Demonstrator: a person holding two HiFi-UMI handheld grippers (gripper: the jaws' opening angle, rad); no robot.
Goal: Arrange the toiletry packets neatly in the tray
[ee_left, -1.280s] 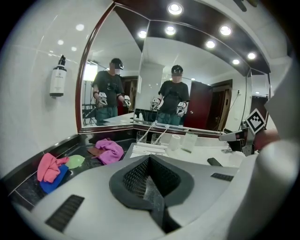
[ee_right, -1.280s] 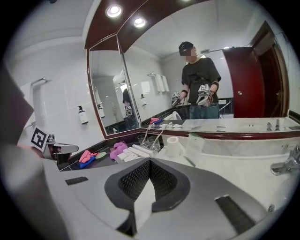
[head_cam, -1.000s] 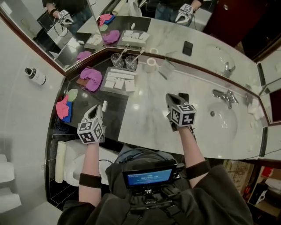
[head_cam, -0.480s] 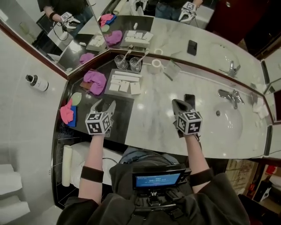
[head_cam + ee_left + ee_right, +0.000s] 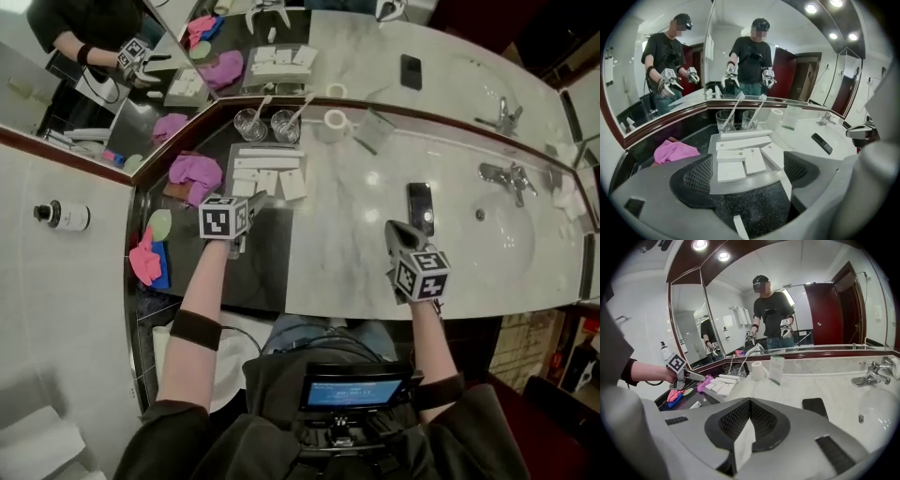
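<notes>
- The left gripper [image 5: 746, 173] hangs at the tray's [image 5: 743, 184] near rim. Its jaws have just swung wide with nothing between the pads; a second ago it sat well short of the tray.
- Toiletry packets [image 5: 743, 161] lie flat in the tray.
- Two glasses [image 5: 250, 124] stand behind the tray, with a pink cloth [image 5: 195, 176] to its left.
- The right gripper [image 5: 749, 418], well right of the tray, pinches a white packet [image 5: 743, 444].

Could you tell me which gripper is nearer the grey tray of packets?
Left. Left gripper hovers at the grey tray's near edge; right gripper is far to its right.
</notes>
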